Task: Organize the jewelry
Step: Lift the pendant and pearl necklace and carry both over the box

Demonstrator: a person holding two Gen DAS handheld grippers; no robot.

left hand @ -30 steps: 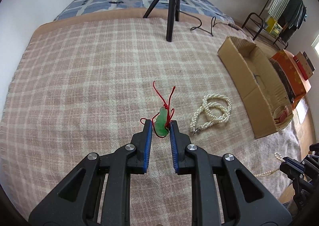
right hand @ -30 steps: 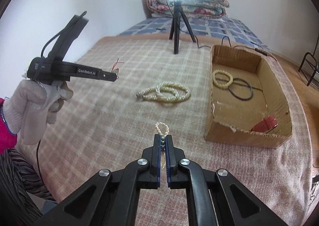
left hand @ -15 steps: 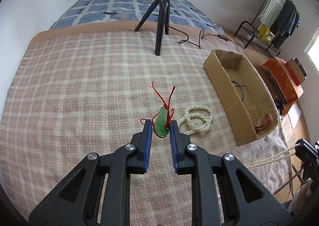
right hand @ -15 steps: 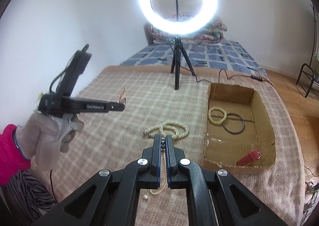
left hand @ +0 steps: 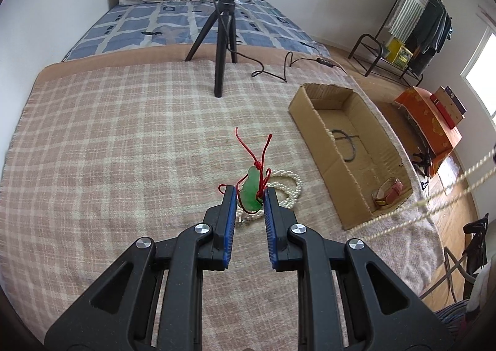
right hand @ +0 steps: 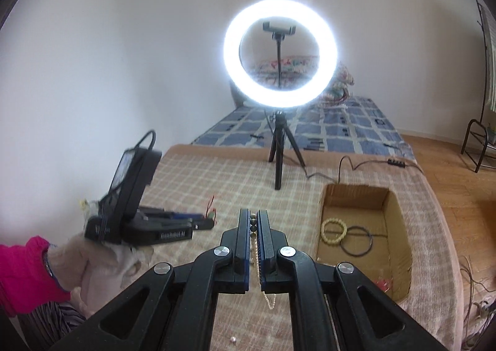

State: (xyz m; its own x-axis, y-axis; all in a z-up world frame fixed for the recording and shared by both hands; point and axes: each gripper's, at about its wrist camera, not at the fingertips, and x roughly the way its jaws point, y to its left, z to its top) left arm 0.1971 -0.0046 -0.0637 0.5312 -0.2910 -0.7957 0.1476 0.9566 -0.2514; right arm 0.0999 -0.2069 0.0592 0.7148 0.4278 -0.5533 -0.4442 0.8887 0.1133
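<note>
My left gripper (left hand: pixel 249 193) is shut on a green jade pendant (left hand: pixel 250 191) with a red cord (left hand: pixel 262 152), held above the plaid blanket. A coiled pearl necklace (left hand: pixel 290 185) lies on the blanket just behind it. My right gripper (right hand: pixel 253 217) is shut on a pearl strand (right hand: pixel 254 253), which hangs down between the fingers; the strand also shows blurred at the right of the left wrist view (left hand: pixel 446 190). The cardboard box (right hand: pixel 400 227) holds a bead bracelet (right hand: pixel 333 227), a black ring (right hand: pixel 356 241) and a reddish watch (left hand: pixel 389 193). The left gripper shows in the right wrist view (right hand: pixel 207 221).
A ring light on a black tripod (left hand: pixel 221 41) stands at the far edge of the blanket (left hand: pixel 108 149), its cable (left hand: pixel 272 69) trailing right. A small loose pearl (right hand: pixel 233 340) lies on the blanket. An orange box (left hand: pixel 429 121) and a clothes rack (left hand: pixel 409 19) stand on the floor to the right.
Both grippers have risen well above the blanket. The pearl strand has been lifted off the blanket and hangs from the right gripper. The pendant stays in the left gripper.
</note>
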